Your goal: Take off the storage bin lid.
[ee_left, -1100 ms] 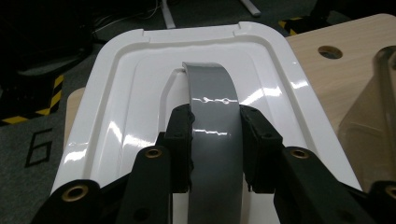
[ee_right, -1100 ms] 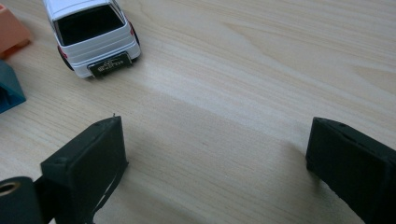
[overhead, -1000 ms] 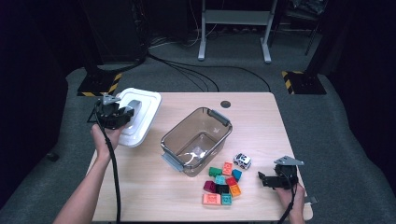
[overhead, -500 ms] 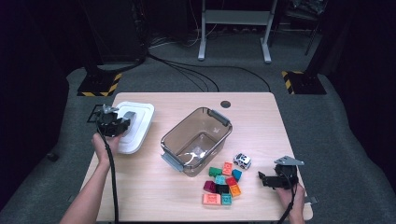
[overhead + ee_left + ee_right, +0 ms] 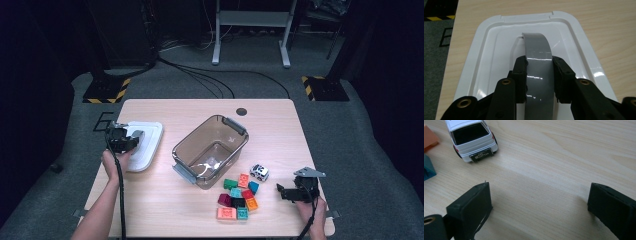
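Two tools work the bench (image 5: 165, 210): the left tool (image 5: 539, 75) pinches the grey handle (image 5: 539, 65) of the white lid (image 5: 145, 145), lying near the bench's left edge. The right tool (image 5: 539, 205) stands spread over bare wood, a toy car (image 5: 471, 138) just ahead.

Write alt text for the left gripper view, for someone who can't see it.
The left gripper, its two black jaws rising from the bottom edge, is shut on the grey arched handle of a white plastic container lid. The lid lies flat on a light wooden table, with dark floor and a strip of yellow-black hazard tape at the upper left.
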A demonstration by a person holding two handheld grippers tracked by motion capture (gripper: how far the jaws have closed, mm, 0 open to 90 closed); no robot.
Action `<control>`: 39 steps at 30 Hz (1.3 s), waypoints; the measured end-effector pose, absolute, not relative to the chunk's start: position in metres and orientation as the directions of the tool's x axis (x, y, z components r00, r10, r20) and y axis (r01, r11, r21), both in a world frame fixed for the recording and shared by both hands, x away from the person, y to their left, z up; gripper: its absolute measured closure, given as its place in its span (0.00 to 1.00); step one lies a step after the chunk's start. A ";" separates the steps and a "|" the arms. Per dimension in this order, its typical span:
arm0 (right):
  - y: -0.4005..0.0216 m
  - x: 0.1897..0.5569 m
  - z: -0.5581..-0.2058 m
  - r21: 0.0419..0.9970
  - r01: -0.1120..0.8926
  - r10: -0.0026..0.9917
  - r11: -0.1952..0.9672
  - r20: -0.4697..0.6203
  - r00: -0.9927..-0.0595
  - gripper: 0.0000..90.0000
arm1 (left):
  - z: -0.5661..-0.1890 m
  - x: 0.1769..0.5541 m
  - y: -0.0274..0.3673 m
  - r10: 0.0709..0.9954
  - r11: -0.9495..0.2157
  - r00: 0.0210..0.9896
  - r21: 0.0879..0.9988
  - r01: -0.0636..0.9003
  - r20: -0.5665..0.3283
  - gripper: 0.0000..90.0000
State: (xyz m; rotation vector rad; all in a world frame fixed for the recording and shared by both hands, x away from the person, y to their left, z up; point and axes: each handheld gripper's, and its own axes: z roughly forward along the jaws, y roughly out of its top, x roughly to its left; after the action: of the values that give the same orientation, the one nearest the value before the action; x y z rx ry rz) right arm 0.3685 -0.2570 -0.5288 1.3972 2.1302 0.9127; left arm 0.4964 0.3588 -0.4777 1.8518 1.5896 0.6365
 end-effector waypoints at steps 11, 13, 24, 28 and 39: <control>-0.257 0.369 -0.529 0.724 0.633 0.917 0.275 -0.001 -0.398 0.05 | -0.489 0.489 0.367 0.979 -0.079 0.185 0.688 0.721 -0.082 0.46; -0.257 0.369 -0.529 0.724 0.633 0.917 0.275 -0.001 -0.398 0.05 | -0.486 0.483 0.368 0.976 -0.087 0.201 0.697 0.712 -0.083 0.35; -0.257 0.369 -0.529 0.720 0.631 0.913 0.289 -0.010 -0.407 0.03 | -0.474 0.432 0.353 0.951 -0.193 0.308 0.748 0.635 -0.016 0.13; -0.257 0.369 -0.529 0.719 0.636 0.917 0.279 -0.003 -0.399 0.02 | -0.478 0.409 0.350 0.943 -0.226 0.333 0.746 0.626 0.006 0.09; -0.256 0.370 -0.529 0.714 0.646 0.923 0.269 0.000 -0.384 0.00 | -0.521 0.356 0.351 0.941 -0.269 0.334 0.697 0.665 0.046 0.00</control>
State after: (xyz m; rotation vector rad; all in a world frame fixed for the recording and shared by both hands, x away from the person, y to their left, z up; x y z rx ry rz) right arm 0.3703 -0.2561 -0.5291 1.4189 2.1263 0.8933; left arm 0.3560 0.3508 -0.5207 2.0259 1.4031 0.6237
